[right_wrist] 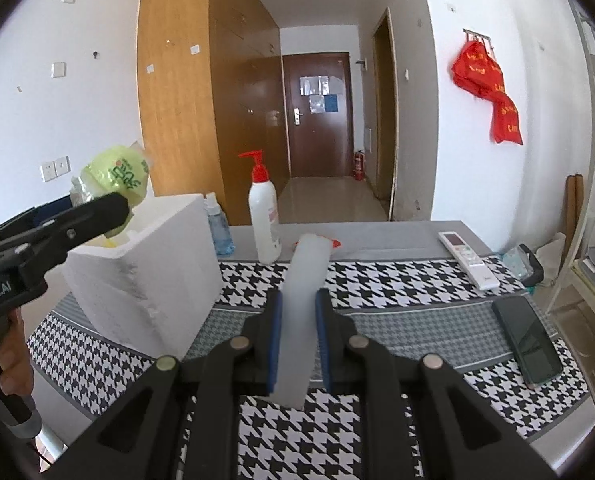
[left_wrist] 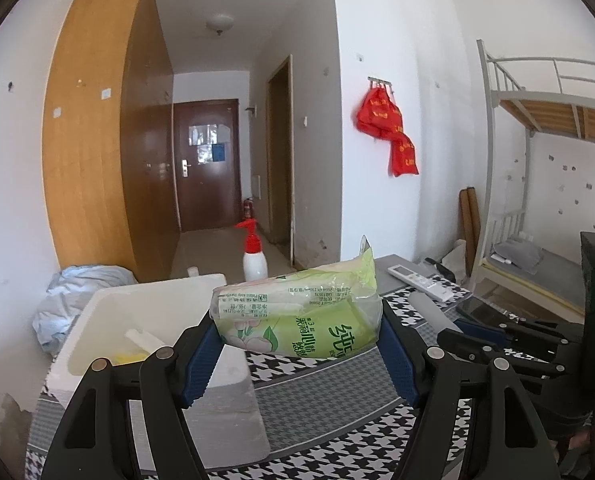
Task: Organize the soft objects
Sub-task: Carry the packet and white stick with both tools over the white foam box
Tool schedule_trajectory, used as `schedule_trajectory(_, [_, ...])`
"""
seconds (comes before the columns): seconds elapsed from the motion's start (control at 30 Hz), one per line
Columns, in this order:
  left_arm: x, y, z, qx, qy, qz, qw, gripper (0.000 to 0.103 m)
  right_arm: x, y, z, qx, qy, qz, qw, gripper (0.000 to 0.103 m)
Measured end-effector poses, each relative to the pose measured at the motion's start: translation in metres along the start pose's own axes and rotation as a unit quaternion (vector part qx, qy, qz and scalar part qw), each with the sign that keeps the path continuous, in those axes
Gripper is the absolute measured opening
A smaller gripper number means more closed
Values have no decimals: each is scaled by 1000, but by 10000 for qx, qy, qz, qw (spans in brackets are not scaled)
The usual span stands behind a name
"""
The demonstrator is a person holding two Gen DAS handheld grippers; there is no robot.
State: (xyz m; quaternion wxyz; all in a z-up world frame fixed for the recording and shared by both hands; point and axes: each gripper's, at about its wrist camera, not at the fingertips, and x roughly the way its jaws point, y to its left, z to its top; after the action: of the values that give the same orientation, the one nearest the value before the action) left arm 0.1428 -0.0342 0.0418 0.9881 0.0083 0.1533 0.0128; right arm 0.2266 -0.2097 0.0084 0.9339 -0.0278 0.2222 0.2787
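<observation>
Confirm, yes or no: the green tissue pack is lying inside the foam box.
No, the left gripper holds the green tissue pack up, clear of the foam box.

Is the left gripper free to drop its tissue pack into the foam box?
Probably yes. The left gripper holds the tissue pack beside the foam box, whose top is open, with nothing between them.

light: bright, even daylight, src can't tell | ceiling lamp (left_wrist: 220, 22) looks unlit | glare: pale sheen on corridor floor (right_wrist: 329, 200), washed-out white walls | shadows: soft, faint under grippers | distortion: strong fisheye, wardrobe (left_wrist: 97, 140) & bunk frame (left_wrist: 493, 128) bow, black vignette corners | focus: mostly sharp, edges softer
</observation>
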Motion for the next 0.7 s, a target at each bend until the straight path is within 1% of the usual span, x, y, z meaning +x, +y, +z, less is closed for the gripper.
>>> schedule_trajectory(0.23, [-13,8,5,-28,-141,182,9997,73,-3,10,6,-81,-100,119,9998,20])
schedule_trajectory(0.7, [-23,27,9,-64,-228,563,9981,73,1,26,20,-267,-231,352,9988,20])
